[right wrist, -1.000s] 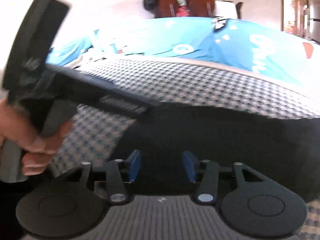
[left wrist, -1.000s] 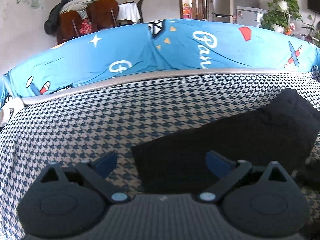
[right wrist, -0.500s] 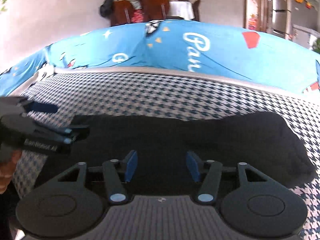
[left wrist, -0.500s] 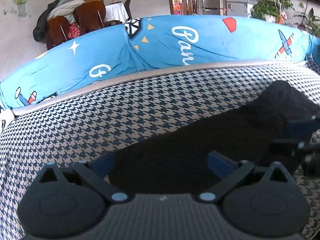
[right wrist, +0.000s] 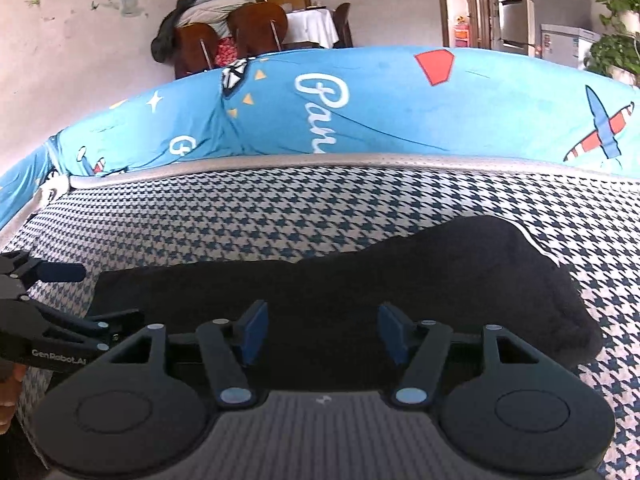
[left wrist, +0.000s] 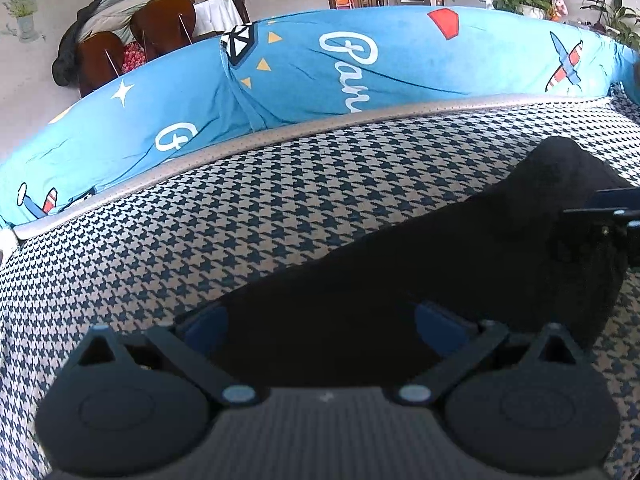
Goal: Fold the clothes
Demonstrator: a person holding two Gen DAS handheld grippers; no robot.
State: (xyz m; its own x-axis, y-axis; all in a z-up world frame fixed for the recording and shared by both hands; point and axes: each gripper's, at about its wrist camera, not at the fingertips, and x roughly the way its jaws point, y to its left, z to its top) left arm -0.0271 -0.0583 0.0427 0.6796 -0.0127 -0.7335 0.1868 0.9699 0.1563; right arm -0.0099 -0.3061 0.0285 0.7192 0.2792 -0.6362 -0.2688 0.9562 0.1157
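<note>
Right wrist: right tongs [right wrist: 320,328] opening, nothing pinched, over black garment [right wrist: 400,280].
Left tongs [left wrist: 320,320] spread wide, empty, now over garment's near-left corner instead of beside it; garment flat on houndstooth cover [right wrist: 280,216]; likely lining up next fold.

Matt fuzzy black garment [right wrist: 400,280] on woven houndstooth cloth cover [right wrist: 280,216].

The left gripper [left wrist: 320,322] points forward and downward, its 2 blue-padded fingers [left wrist: 204,326] spread wide with nothing clamped. The right gripper [right wrist: 322,330] is angled down too, jaws opening, pads [right wrist: 254,330] pressing on nothing. At the right view's left edge, fingertips [right wrist: 8,394] show.
</note>
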